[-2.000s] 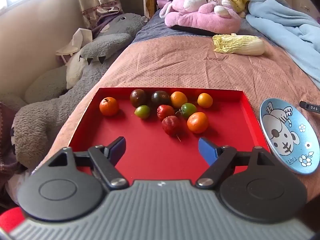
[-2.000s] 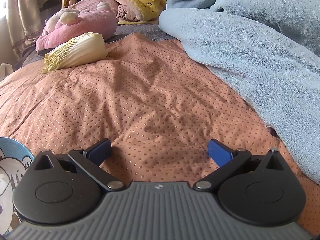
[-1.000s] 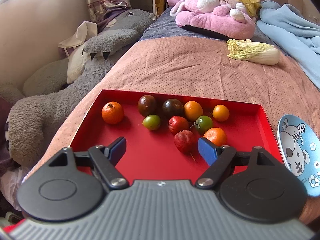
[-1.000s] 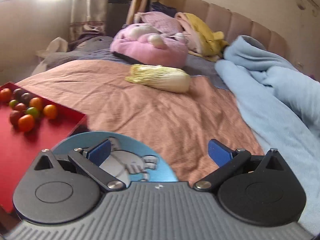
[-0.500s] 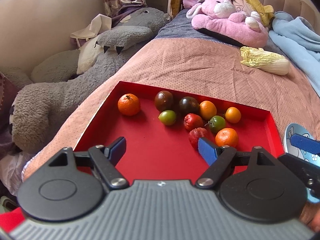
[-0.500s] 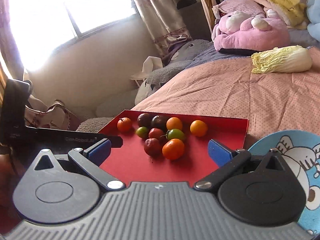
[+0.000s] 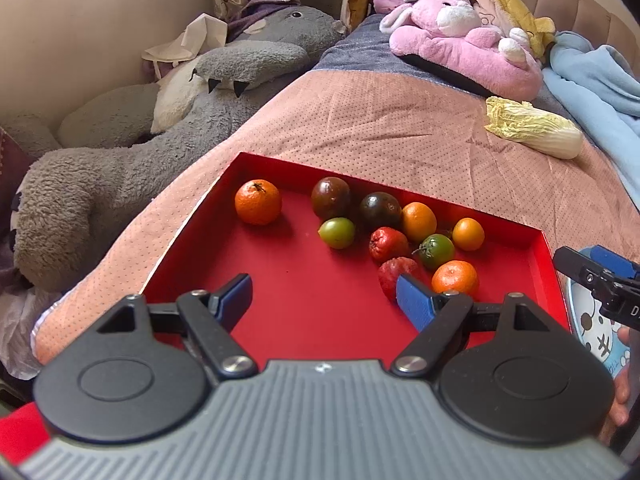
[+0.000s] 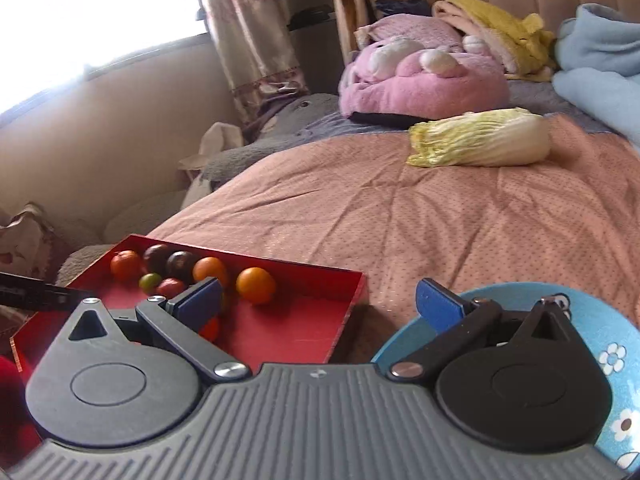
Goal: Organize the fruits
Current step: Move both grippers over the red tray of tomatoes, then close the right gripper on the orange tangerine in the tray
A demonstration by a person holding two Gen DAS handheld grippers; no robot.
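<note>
Fruits (image 7: 384, 236) lay clustered at far side of red tray (image 7: 304, 304) on bed (image 7: 384, 136). Left tool (image 7: 324, 296) spread wide, empty, over tray's bare near floor. Right tool (image 8: 316, 304) spread, empty, straddling tray edge and blue plate (image 8: 616, 344), likely sorting destination.

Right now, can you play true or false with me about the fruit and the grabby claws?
1. All the fruit sits in the red tray. True.
2. The left gripper is squeezing a green tomato. False: it is open and holds nothing.
3. The cabbage lies on the bed, outside the tray. True.
4. The blue plate is piled with oranges. False: no fruit shows on it.
5. The right gripper is open. True.
</note>
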